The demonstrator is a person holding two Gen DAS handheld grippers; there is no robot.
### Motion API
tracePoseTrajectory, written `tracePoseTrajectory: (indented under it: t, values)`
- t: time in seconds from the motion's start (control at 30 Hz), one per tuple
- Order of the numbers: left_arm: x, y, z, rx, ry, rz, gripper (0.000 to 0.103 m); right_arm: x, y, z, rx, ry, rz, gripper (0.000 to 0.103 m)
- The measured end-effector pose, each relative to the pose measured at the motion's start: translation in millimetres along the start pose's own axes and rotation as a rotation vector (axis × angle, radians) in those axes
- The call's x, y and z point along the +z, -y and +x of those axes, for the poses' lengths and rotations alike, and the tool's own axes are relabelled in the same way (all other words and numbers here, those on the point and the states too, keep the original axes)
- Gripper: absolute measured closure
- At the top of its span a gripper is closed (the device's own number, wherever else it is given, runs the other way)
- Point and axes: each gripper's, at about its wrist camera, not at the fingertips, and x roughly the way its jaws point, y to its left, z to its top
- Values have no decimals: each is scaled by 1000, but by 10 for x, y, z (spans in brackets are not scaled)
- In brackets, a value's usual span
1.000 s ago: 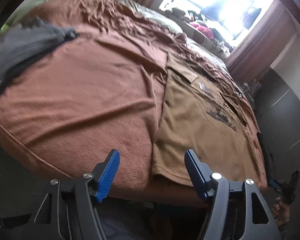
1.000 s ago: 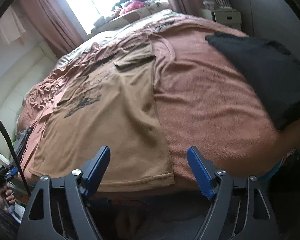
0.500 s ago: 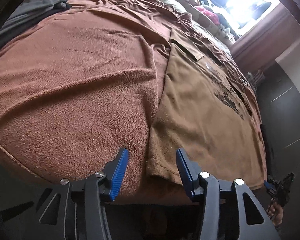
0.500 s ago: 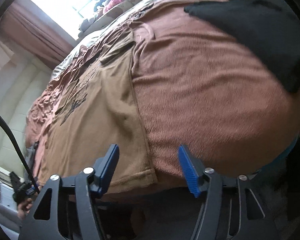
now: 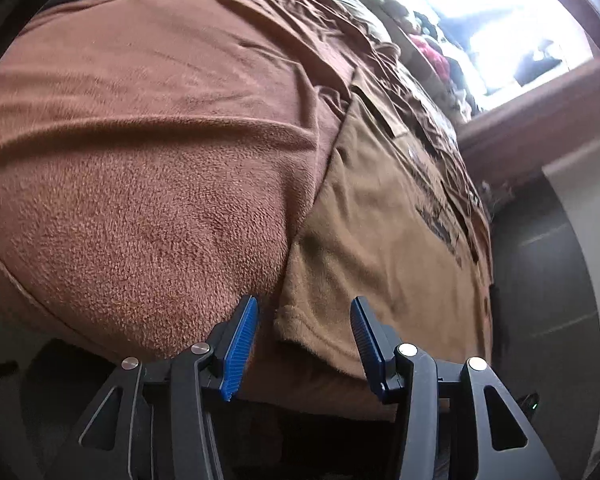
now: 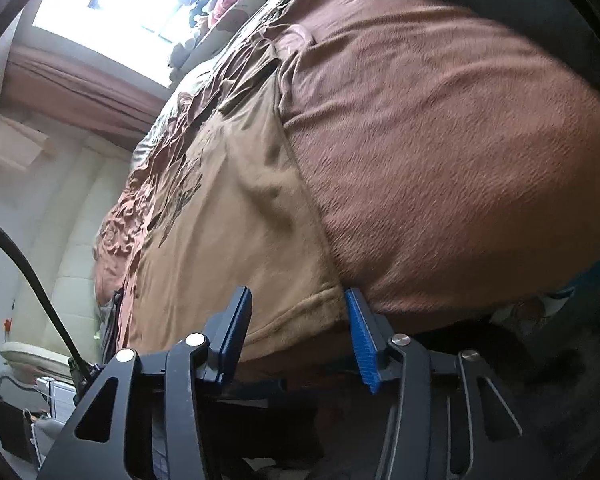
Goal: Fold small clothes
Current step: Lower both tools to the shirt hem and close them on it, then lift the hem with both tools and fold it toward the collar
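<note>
Your left gripper: jaws part open, holding nothing; tan T-shirt hem corner lies between blue pads, unpinched. Your right gripper: jaws closing, opposite hem corner between pads, right pad at cloth edge, no clamp seen. Shirt: flat, face up, dark print beyond claws, sleeve folded in. Brown blanket under shirt; bed edge just below both claws. Dark garment far right of right claw. Versus earlier: both claws lower, nearer hem, jaws narrower.
</note>
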Motion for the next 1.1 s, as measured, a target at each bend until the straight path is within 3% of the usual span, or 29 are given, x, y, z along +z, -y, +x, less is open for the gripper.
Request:
tracePoseTrajectory:
  t: [0.1, 0.17, 0.2, 0.23, 0.4, 0.43, 0.47, 0.67, 1.1]
  values:
    - [-14, -9, -11, 0, 15, -24, 56, 1, 41, 0, 28, 12, 31, 57]
    - [-19, -23, -10, -4, 23, -43, 59, 5, 87, 19, 20, 23, 54, 62]
    - [-17, -41, 5, -4, 25, -58, 60, 1, 120, 30, 10, 27, 72, 70]
    - [-10, -59, 18, 0, 28, -65, 66, -12, 143, 36, 3, 31, 86, 77]
    - [17, -62, 30, 52, 34, -81, 81, -51, 137, 29, -19, 56, 117, 91]
    - [23, -48, 30, 74, 32, -72, 92, -58, 126, 19, -33, 58, 115, 95]
    - [23, -51, 15, 79, 30, -71, 96, -65, 92, 18, -38, 57, 115, 96]
    - [21, -5, -90, 51, 39, -57, 98, -75, -256, -160, -69, 84, 41, 99]
    - [115, 327, -765, -61, 144, -7, 99, -170, -650, -678, 18, 168, -32, 101]
